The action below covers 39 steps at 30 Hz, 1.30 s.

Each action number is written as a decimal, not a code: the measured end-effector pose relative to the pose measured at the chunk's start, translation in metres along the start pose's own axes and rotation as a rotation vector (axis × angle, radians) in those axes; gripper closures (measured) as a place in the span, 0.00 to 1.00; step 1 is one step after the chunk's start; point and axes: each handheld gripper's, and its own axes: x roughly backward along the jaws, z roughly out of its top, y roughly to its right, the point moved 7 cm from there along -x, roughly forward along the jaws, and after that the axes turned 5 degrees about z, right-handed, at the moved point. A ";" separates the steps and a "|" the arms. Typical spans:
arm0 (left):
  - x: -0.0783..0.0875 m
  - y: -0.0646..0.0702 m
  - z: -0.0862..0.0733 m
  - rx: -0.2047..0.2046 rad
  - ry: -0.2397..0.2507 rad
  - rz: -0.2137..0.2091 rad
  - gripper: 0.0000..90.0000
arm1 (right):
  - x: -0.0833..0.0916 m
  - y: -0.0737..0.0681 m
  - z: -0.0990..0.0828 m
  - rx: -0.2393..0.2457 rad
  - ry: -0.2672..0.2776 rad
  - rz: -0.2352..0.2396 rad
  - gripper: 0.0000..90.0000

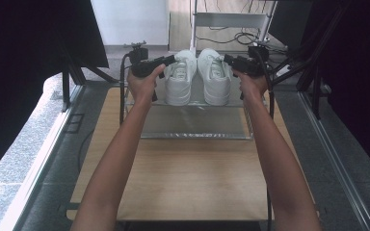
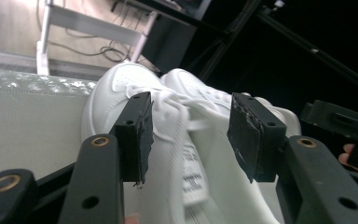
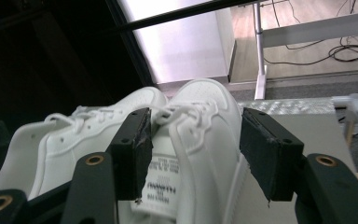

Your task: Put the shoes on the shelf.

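Two white sneakers stood side by side, toes away from the person, on the top shelf (image 1: 195,102) of a small metal shoe rack that sat at the far end of the wooden worktop (image 1: 192,178). The left sneaker (image 1: 179,77) and the right sneaker (image 1: 214,77) were just beside each other, their inner sides close or touching.

The left gripper (image 1: 172,59) came in from the left at the heel opening of the left sneaker. In the left gripper view its fingers (image 2: 137,135) were spread, with the shoe's laces and tongue label between them and neither pad pressing on the shoe (image 2: 191,140).

The right gripper (image 1: 227,58) mirrored it at the right sneaker. In the right gripper view its fingers (image 3: 133,149) were spread too, either side of the shoe's collar (image 3: 200,135), clear of it.

Behind the rack stood a white desk frame (image 1: 229,19) with loose cables (image 1: 243,36) on the floor. Dark frame struts (image 1: 313,53) flanked the worktop on both sides. A lower shelf (image 1: 195,125) of the rack lay between the sneakers and the bare worktop.
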 end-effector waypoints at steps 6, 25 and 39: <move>0.024 0.001 -0.006 -0.017 -0.015 -0.027 0.55 | 0.024 0.005 -0.007 0.015 0.009 0.008 0.50; 0.049 -0.018 -0.071 -0.138 -0.167 -0.021 0.70 | 0.054 0.020 -0.065 0.150 -0.121 0.098 0.63; 0.041 -0.021 -0.091 -0.152 -0.197 -0.010 0.72 | 0.039 0.020 -0.084 0.225 -0.192 0.066 0.83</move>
